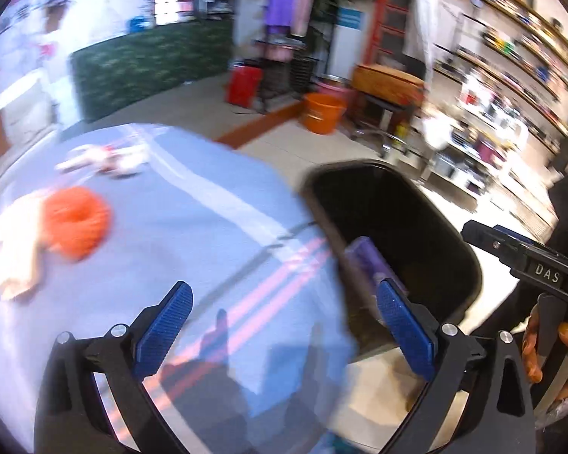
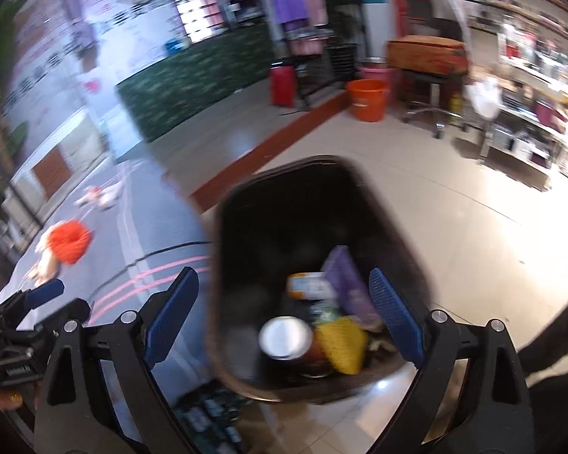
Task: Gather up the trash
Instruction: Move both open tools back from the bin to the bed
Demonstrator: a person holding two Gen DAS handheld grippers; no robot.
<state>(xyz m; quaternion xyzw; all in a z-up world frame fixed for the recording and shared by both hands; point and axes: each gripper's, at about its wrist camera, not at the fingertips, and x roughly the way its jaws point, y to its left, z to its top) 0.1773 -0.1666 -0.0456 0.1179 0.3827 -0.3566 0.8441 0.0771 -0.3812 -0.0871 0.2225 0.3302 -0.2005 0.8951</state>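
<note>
A black bin [image 1: 359,164] [image 2: 284,208] stands on the floor against the right edge of the table [image 1: 208,227]. Inside it lie a purple packet [image 1: 367,261] [image 2: 348,283], a can [image 2: 286,336], a yellow mesh piece [image 2: 340,344] and an orange-white wrapper [image 2: 308,283]. On the blue-grey cloth rest an orange ring [image 1: 75,219] [image 2: 68,242], a beige scrap [image 1: 15,253] [image 2: 45,261] and a white-red wrapper [image 1: 106,157] [image 2: 100,195]. My left gripper [image 1: 284,291] is open and empty above the table edge beside the bin. My right gripper [image 2: 284,276] hangs open and empty over the bin.
An orange bucket [image 1: 322,111] [image 2: 367,98], a red container [image 1: 244,85] and a stool [image 2: 428,87] stand on the tiled floor beyond. Shelves [image 1: 511,75] line the right wall. A hand [image 1: 541,348] holds the right gripper's handle.
</note>
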